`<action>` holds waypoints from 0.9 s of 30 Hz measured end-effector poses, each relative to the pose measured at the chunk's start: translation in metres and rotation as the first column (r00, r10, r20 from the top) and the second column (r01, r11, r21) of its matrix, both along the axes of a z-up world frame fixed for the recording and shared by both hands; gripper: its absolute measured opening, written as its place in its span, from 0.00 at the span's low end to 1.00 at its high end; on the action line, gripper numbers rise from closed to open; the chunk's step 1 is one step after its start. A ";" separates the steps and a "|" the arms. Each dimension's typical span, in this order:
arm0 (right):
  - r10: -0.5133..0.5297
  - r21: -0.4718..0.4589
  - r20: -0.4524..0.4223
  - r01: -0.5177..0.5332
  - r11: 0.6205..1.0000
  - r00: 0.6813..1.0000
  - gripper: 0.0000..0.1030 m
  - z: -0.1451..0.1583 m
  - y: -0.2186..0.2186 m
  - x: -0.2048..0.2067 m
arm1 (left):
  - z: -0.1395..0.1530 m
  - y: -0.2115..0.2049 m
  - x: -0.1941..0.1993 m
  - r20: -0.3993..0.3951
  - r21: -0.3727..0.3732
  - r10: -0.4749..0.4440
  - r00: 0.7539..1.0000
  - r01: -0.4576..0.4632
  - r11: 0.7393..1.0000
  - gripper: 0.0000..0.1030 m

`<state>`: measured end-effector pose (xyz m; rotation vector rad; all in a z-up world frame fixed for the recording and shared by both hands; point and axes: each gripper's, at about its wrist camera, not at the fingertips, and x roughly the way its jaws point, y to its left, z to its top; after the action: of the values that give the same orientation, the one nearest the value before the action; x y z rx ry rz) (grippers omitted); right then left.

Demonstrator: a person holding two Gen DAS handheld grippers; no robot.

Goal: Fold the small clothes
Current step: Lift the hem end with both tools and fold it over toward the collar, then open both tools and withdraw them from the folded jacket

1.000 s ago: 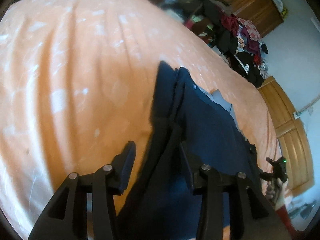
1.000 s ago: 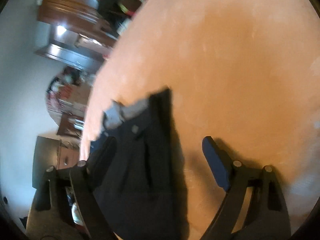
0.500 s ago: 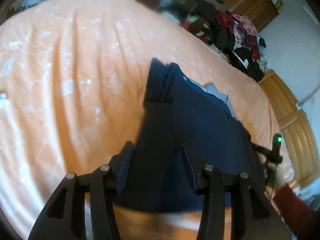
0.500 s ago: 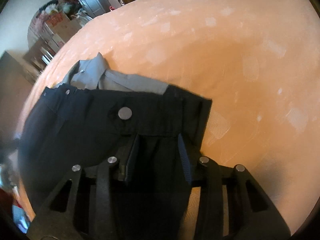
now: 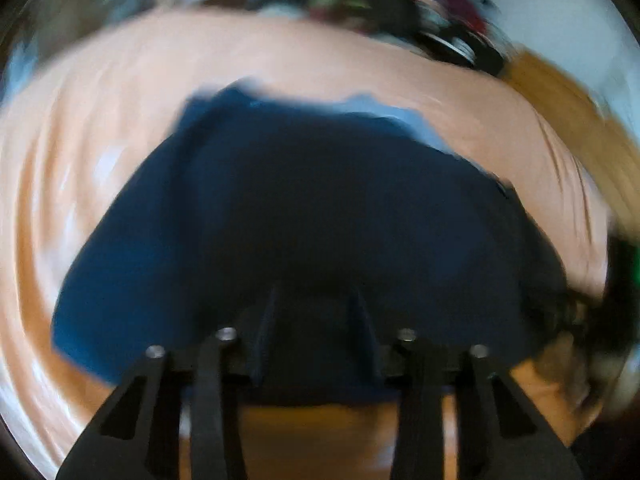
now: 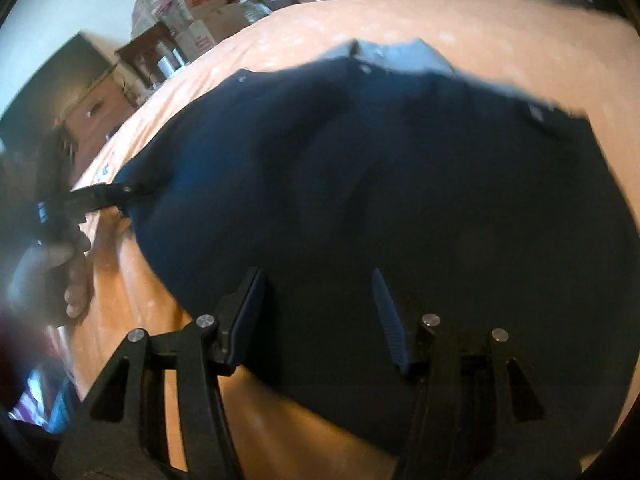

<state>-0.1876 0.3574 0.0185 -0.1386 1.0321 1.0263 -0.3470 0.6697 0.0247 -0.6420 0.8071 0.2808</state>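
The left gripper (image 5: 316, 320) has its fingers part-closed with dark cloth between them; the view is smeared with motion, so I judge it is pinching the near hem of the shorts (image 5: 304, 208), but cannot be sure. The right gripper (image 6: 320, 304) has its fingers spread, with the cloth lying between and under them, not yet pinched. In the right view the left gripper (image 6: 100, 196) reaches in from the left and meets the left end of the shorts, with a hand (image 6: 60, 264) behind it.

The shorts lie flat on the bed (image 6: 500, 20), long axis running left to right across both views, waistband with grey lining (image 6: 400, 56) at the far edge, hem nearest the fingers. Both grippers sit at the near hem, left at one end, right nearer the middle. A fold toward the far edge would carry the hem straight ahead onto the waistband.
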 end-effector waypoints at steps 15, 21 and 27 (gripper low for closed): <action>-0.152 -0.097 0.174 0.171 0.981 0.973 0.81 0.037 -0.096 -0.053 | 0.034 -0.009 -0.092 -0.050 0.185 0.108 0.993 -0.097 0.978 0.45; -0.266 -0.215 0.241 0.319 0.923 0.933 0.83 0.007 -0.131 -0.072 | -0.003 -0.053 -0.075 -0.194 0.347 0.097 0.976 -0.024 0.938 0.70; -0.302 -0.197 0.294 0.367 0.909 0.907 1.00 -0.006 -0.144 -0.094 | -0.004 -0.059 -0.072 -0.205 0.355 0.045 0.978 0.031 0.934 0.94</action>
<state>-0.2815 0.2135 0.0122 -0.2810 0.9028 0.5430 -0.4188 0.6108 0.0207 -0.2738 0.9281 0.4959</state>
